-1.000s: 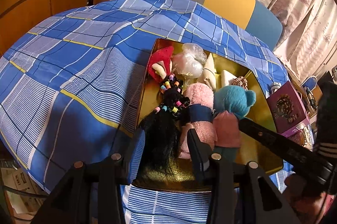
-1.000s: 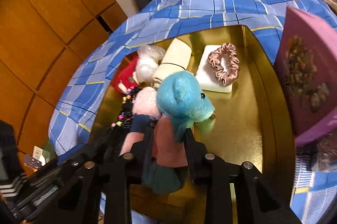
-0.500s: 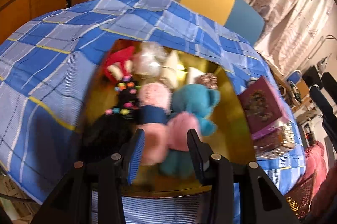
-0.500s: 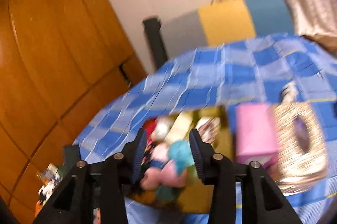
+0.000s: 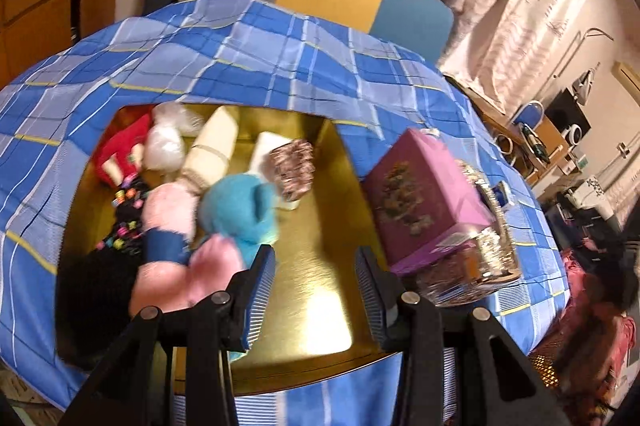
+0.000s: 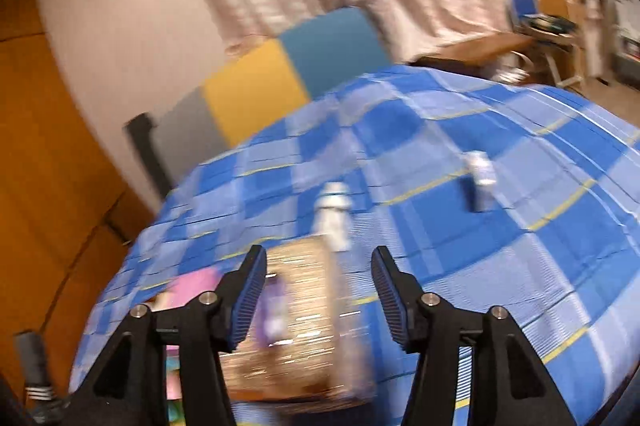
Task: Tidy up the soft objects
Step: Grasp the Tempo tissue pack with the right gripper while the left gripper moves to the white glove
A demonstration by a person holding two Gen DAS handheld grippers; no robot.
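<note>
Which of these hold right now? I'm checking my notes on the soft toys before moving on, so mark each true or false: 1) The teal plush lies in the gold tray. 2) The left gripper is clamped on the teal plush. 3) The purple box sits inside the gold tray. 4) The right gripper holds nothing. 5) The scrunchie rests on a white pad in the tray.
1) True: the teal plush lies in the gold tray.
2) False: the left gripper has nothing between its fingers; the plush lies off to the side of them.
3) False: the purple box sits on the blue checked cloth, beside the tray.
4) True: the right gripper stands open and empty.
5) True: the scrunchie rests on the white pad.
</note>
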